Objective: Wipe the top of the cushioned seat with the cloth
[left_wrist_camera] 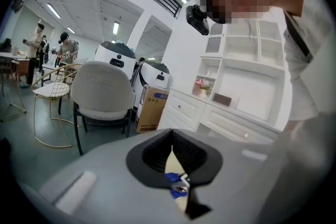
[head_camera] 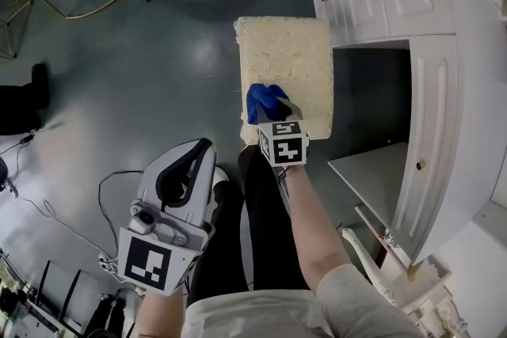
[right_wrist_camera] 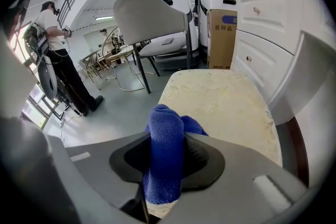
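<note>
Right gripper view: my right gripper [right_wrist_camera: 165, 162] clamps the blue cloth [right_wrist_camera: 166, 136] against the near end of the cushioned seat [right_wrist_camera: 223, 99]. Left gripper [left_wrist_camera: 174, 162] closed, empty, apart from it.

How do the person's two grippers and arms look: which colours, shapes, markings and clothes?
The left gripper and the right gripper have smooth light grey shells with black padded jaws. Each carries a white cube with black square markers. The right arm has a short, pale sleeve that ends above the elbow. The legs are in black trousers.
</note>
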The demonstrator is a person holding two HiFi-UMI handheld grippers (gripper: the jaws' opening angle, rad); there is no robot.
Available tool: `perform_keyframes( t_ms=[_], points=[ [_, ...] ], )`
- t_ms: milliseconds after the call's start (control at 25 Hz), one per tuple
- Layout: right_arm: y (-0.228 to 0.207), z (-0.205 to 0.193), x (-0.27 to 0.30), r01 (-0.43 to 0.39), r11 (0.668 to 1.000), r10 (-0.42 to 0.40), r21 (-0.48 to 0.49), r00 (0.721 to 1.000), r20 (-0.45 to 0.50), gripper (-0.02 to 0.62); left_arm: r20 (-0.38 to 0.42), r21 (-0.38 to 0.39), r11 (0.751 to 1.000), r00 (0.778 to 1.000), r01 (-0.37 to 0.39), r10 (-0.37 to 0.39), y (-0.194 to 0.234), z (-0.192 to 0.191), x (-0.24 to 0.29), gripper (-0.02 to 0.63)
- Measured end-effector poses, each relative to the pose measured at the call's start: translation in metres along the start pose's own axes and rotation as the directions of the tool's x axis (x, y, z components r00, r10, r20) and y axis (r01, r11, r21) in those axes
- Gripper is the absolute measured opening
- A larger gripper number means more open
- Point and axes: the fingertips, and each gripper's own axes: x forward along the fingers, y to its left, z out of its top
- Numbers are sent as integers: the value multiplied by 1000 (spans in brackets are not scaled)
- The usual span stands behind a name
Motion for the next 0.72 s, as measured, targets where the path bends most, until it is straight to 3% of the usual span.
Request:
perform_keyframes(
  t_ms=[240,480,720],
  points=[
    [31,5,10,-28,997,27,-65,999,-25,130,15,-5,1000,1000,-26,26,12,2,-13,0],
    [35,2,8,-44,995,43,-93,999,-15,130,49,11,999,998,-40,39,20,9,-17,0],
    [40,-19,-3,-66,993,65,-93,998,-12,129,0,3,1000,1000,-3,3,9,-2,-15,0]
  ],
)
